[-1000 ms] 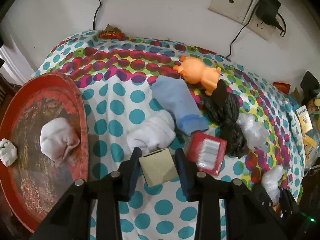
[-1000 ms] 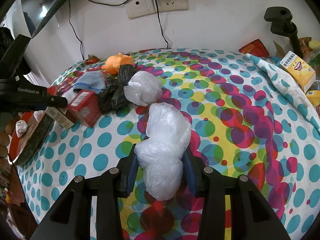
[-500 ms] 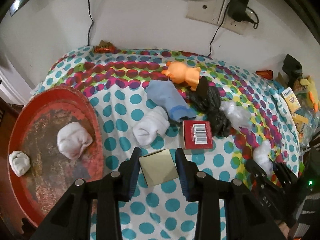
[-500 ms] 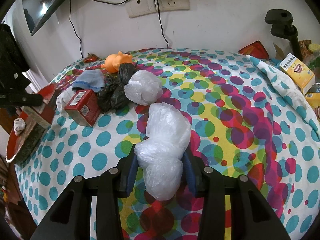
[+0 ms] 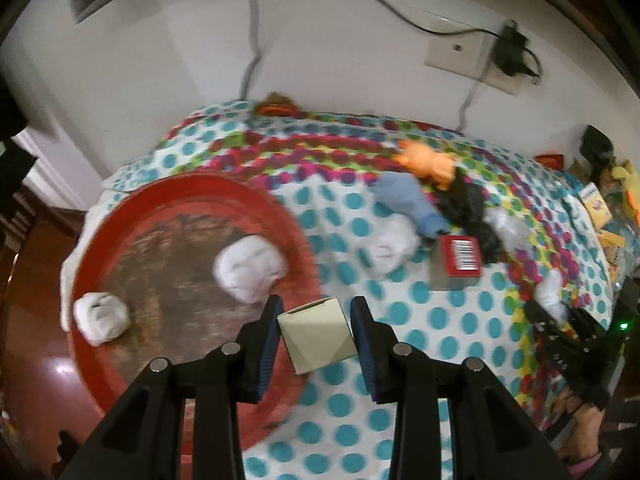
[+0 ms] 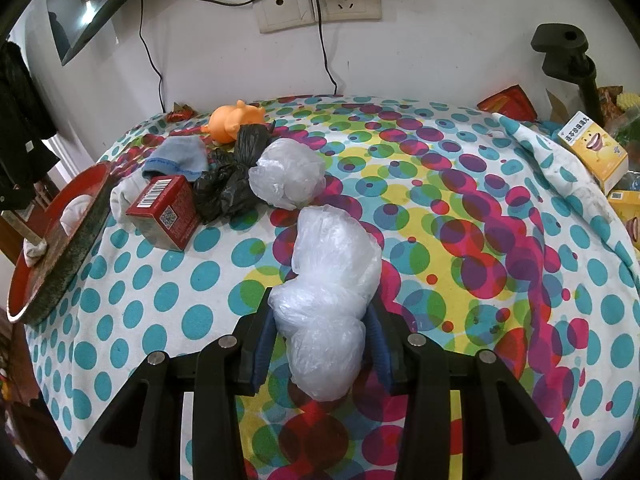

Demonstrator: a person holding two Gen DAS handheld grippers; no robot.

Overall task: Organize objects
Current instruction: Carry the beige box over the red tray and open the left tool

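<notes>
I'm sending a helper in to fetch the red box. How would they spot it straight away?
Start at the round red tray at the left edge of the polka-dot cloth. Just right of it lies a cluster of socks and bags; the red box sits at its near edge, against the black bag. It is the only hard-cornered thing there, with a white barcode on top.

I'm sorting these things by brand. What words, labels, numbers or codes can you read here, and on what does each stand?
No text can be read for certain.
Red box: a barcode on top and a QR code on the side; the digits are too small.
Yellow carton: dark characters above a cartoon face, too small to read.
Small beige box: blank on the faces that show.
Wall sockets: no marking legible.
</notes>
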